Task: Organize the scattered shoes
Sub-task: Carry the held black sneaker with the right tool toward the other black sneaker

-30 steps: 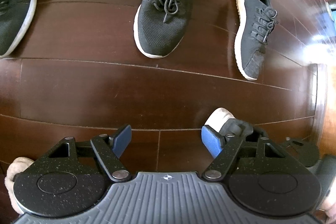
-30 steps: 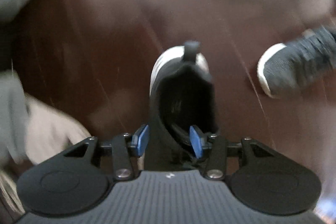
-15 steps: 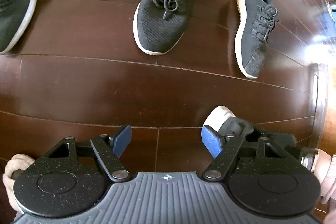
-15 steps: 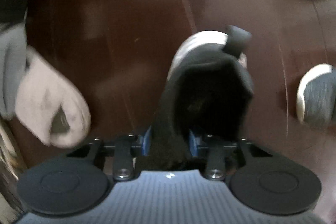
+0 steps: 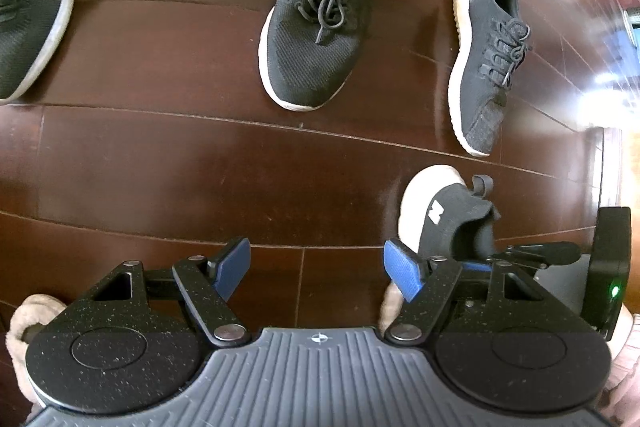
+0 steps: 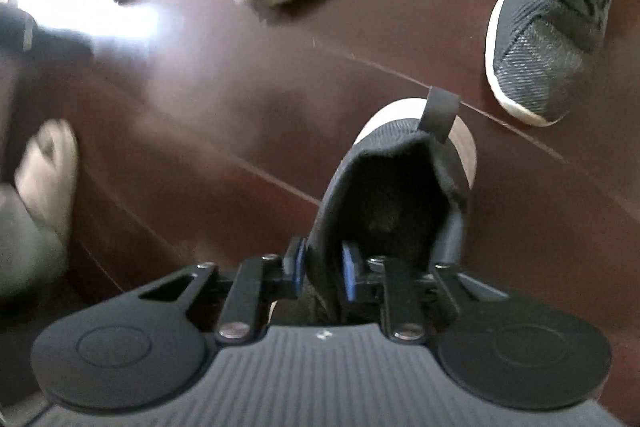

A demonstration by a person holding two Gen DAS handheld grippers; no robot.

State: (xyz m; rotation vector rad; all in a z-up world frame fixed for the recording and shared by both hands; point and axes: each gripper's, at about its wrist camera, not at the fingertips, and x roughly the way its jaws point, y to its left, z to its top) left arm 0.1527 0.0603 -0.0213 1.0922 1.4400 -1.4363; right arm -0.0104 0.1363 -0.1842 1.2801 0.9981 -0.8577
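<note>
The right gripper [image 6: 322, 269] pinches the collar of a black slip-on sneaker [image 6: 394, 187] above the wooden floor [image 6: 240, 115]; it should be lowered heel-level beside the grey knit sneaker [image 6: 548, 39]. The left gripper [image 5: 316, 269] is spread wide, empty

Black white-soled sneakers [image 5: 320, 23] on dark reddish-brown floor [image 5: 180, 167].

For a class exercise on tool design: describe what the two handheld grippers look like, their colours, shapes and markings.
Both match. The left gripper and right gripper have black speckled link arms with silver rivets, blue ribbed pads, two round black discs and a grey ridged body with a small white crosshair mark.
</note>
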